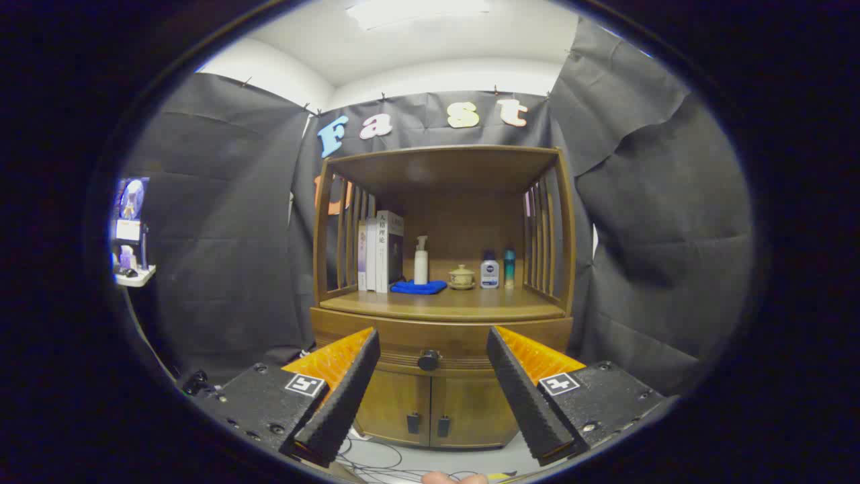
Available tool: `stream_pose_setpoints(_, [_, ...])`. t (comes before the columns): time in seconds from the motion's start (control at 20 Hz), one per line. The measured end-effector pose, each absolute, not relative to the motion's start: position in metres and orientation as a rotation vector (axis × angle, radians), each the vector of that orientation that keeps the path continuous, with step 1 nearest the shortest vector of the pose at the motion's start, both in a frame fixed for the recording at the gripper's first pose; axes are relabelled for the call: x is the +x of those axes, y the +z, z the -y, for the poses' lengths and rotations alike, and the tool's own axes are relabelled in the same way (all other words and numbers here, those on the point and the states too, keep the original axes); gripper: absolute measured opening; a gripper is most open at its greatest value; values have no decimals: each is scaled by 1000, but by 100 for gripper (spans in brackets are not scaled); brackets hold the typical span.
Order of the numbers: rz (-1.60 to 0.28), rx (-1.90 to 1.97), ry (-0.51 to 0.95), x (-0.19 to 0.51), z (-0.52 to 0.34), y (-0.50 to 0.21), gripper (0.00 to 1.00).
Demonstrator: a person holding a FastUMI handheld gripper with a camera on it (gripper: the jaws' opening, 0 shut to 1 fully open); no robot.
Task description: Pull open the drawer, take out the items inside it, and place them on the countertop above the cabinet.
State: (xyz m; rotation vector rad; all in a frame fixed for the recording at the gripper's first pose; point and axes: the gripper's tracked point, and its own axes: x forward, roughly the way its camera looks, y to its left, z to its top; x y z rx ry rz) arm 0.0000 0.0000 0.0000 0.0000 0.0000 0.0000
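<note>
Jaws spread wide, lined up on the closed drawer's knob.

The gripper (433, 396) holds nothing; the knob (428, 360) sits between and beyond its jaws, well apart, the drawer (440, 341) still shut under the tabletop (443, 306) carrying books (380, 252), cloth (418, 287) and bottles (490, 270).

Drawer knob (428, 360) lies beyond, between the spread tool (433, 349) fingers.

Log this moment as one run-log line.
phase: approach | gripper: open, holding nothing | drawer: closed | knob: between fingers, beyond tips, untouched | countertop: cloth, books, bottles
</note>
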Motion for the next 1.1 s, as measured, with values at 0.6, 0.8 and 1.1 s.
stream_pose_setpoints(0.6, [-7,-4,7,6,-10,0,100])
stream_pose_setpoints(0.8, [-18,-14,2,20,-12,-8,100])
stream_pose_setpoints(1.1, [-35,-8,-20,60,-10,-27,100])
